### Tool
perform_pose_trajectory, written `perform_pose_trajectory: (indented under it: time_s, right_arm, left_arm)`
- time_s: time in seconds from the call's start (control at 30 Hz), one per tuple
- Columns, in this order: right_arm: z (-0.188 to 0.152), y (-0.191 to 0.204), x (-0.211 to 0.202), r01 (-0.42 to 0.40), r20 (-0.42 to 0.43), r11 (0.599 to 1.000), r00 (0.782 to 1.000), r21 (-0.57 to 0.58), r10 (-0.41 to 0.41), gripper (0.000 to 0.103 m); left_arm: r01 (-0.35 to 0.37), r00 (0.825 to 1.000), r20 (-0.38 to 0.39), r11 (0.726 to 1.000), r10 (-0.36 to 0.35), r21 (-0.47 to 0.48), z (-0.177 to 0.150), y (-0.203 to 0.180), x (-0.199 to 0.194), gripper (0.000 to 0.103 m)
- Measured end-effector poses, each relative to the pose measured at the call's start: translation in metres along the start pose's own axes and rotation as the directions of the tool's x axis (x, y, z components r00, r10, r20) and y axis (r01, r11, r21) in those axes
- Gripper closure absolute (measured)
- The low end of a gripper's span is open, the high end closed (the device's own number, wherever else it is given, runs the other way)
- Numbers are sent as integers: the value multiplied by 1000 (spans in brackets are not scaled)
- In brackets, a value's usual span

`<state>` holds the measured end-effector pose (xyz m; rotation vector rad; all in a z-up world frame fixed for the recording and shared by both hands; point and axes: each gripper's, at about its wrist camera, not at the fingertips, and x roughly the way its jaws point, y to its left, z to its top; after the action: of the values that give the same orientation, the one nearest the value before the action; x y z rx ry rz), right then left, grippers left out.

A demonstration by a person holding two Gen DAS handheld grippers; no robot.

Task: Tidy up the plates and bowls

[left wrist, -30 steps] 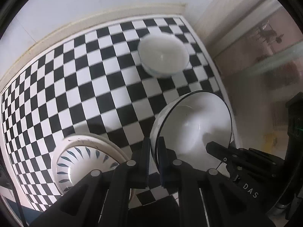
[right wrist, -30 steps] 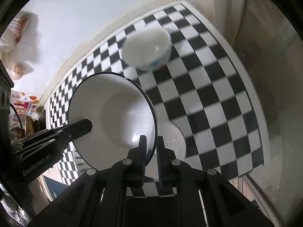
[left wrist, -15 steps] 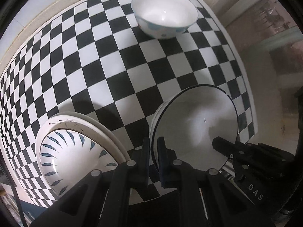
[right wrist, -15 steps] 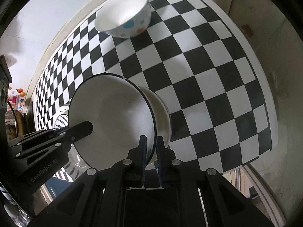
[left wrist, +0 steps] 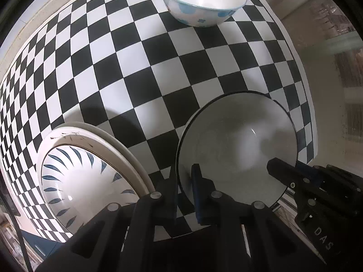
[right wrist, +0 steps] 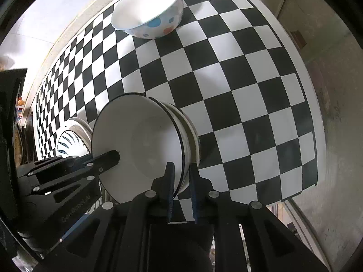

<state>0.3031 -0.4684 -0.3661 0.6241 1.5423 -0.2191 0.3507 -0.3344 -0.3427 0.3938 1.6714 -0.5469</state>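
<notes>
From the left wrist: looked nearly straight down on a black-and-white checkered tabletop (left wrist: 136, 68). Left tongs (left wrist: 183, 174) straddled the near rim of a white bowl with a thin black rim (left wrist: 238, 140), one finger outside and one inside; jaws narrow and opening, with a sliver of gap showing beside the rim. Right tongs (left wrist: 281, 167) reached over the opposite rim of the same bowl from the lower right, with the white letters "DAS" legible on their black body. Bowl stood at the near right corner of the tabletop. Just to its left lay a stack of plates (left wrist: 86, 181), the top one patterned with blue leaf strokes. Well apart, at the far edge, stood a white bowl with blue spots (left wrist: 202, 2). From the right wrist: right tongs (right wrist: 181, 170) astride the black-rimmed bowl's (right wrist: 140, 145) near wall, jaws narrow and opening, no longer pinching it. Showed that bowl nested in another bowl beneath (right wrist: 192, 136), both upright on the tabletop (right wrist: 249, 90). Left tongs (right wrist: 109, 156) came in from the left, a finger over the bowl's inside; faint lettering on their body seemed to read "GenRobot.AI". Spotted bowl (right wrist: 147, 9) at the far edge, showing blue and orange spots; plates (right wrist: 70, 140) partly hidden behind the bowls.
</notes>
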Motion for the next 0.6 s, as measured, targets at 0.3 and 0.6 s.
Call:
perform_pose_trajectory:
  time_s: [0.3,0.6]
  right_arm:
    - [0,-3,1,5,-18,1000,1000,-13,-5,87]
    - [18,-10,-35,-38,45,999,998,-12,39,65]
  left_arm:
    - [16,1000,22,1000,-16,3,-3,8,-19,92]
    - [20,987,162,1000,-17,-17,21,25,-76,84]
